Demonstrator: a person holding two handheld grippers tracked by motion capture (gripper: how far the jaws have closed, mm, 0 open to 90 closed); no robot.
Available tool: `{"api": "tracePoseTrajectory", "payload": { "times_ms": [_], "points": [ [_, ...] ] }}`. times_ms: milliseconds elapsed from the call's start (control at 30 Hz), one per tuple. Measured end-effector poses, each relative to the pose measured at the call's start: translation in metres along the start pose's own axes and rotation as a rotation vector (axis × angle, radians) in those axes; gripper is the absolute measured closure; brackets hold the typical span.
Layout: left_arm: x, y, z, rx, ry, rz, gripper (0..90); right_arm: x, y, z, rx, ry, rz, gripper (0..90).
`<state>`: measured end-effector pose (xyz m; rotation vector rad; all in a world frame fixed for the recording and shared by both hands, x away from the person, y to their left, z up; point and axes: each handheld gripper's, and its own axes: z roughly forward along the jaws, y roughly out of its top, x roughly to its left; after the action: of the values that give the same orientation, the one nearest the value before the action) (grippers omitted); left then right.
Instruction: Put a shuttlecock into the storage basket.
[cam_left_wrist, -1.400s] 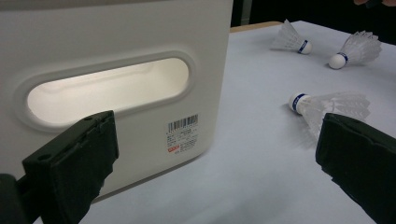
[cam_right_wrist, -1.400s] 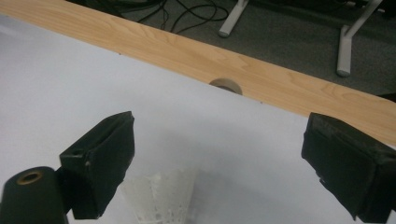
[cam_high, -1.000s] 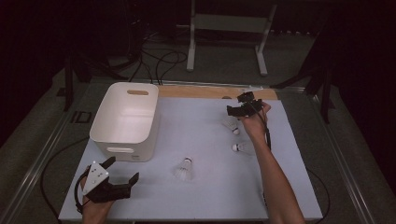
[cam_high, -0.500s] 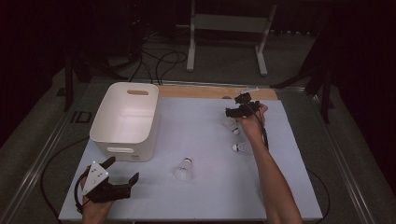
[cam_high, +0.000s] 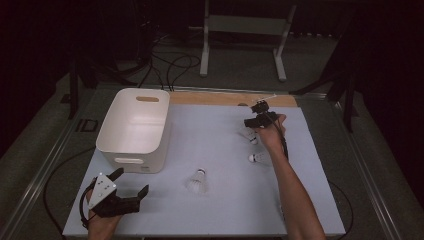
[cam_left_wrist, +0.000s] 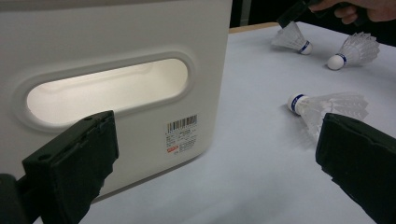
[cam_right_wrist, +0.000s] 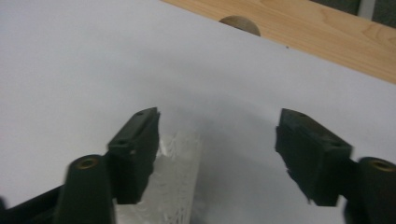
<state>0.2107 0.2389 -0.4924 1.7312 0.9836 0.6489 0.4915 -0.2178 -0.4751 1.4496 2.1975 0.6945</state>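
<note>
Right gripper view shows me a shuttlecock with its white feather skirt just beside the left jaw, low between the two jaws. The jaws of my right gripper stand wide apart and they hold nothing; I cannot tell if the left jaw touches the feathers. In the high view this shuttlecock lies on the white table, well to the right of the white bin, and the right gripper hangs just over it. A second shuttlecock lies near it, a little closer to me. A third shuttlecock lies just right of the near corner of the bin. My left gripper is just in front of the bin, at the near edge of the table, with jaws wide open and empty. In the left gripper view I see the bin's handle slot and a barcode label on its wall. Behind the bin runs a strip of bare wood.
</note>
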Motion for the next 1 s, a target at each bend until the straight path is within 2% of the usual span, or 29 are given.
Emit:
{"api": "tracePoseTrajectory", "payload": {
  "times_ms": [200, 400, 533, 600, 733, 1000],
  "points": [
    [0.0, 0.0, 0.0, 0.001, 0.002, 0.0, 0.0, -0.001, -0.002, -0.014, 0.043, 0.054, 0.018, 54.2],
    [0.0, 0.0, 0.0, 0.001, 0.003, 0.0, 0.0, -0.001, -0.007, -0.024, 0.082, 0.086, 0.005, 67.1],
    [-0.001, 0.0, 0.0, 0.001, 0.004, 0.002, 0.0, -0.001, -0.01, -0.03, 0.09, 0.113, -0.006, 77.4],
    [-0.001, 0.0, 0.0, 0.002, 0.005, 0.003, 0.0, 0.0, -0.011, -0.031, 0.09, 0.124, -0.005, 78.6],
    [-0.001, 0.0, 0.0, 0.001, 0.004, 0.003, 0.0, 0.002, -0.014, -0.037, 0.098, 0.14, -0.031, 88.8],
    [-0.001, 0.0, 0.0, 0.0, 0.005, 0.002, 0.0, 0.003, -0.013, -0.049, 0.037, 0.161, -0.045, 89.8]
  ]
}}
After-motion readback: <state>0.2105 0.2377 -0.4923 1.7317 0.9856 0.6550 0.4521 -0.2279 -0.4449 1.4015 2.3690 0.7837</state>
